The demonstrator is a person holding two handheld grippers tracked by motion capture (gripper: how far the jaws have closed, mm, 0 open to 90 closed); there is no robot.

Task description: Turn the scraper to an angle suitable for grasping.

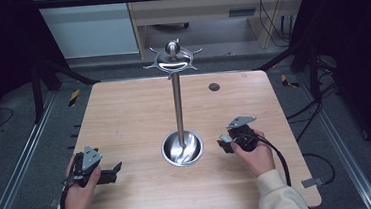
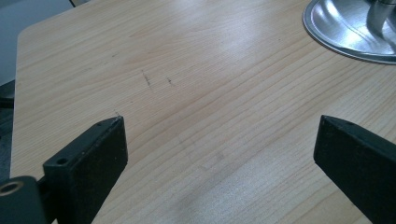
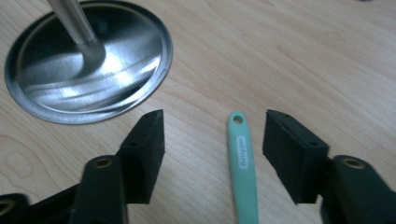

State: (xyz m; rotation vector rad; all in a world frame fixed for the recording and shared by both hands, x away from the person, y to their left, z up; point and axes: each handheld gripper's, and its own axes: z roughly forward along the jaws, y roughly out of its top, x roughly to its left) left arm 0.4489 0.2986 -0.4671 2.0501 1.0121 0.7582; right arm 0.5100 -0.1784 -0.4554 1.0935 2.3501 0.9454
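Across the middle of the high view spreads a light wooden table (image 1: 124, 114), its corners rounded, with a small dark round spot (image 1: 214, 86) near the far edge; at its centre stands a steel stand (image 1: 178, 105), a thin upright pole rising from a shallow round dish (image 1: 182, 148) to a ring of short hooks and a ball at the top. Near the front left corner the left gripper (image 1: 113, 171) is held low by the person's left hand (image 1: 79, 190); its own view shows the two black jaws spread wide over bare wood, nothing between them, with the dish rim (image 2: 348, 28) at upper right. To the right of the dish the right gripper (image 1: 225, 144) sits in the right hand (image 1: 258, 156), jaws parted; between them, touching neither, a mint-green handle (image 3: 243, 163) with a small hole at its tip lies flat on the table, its far end out of sight.
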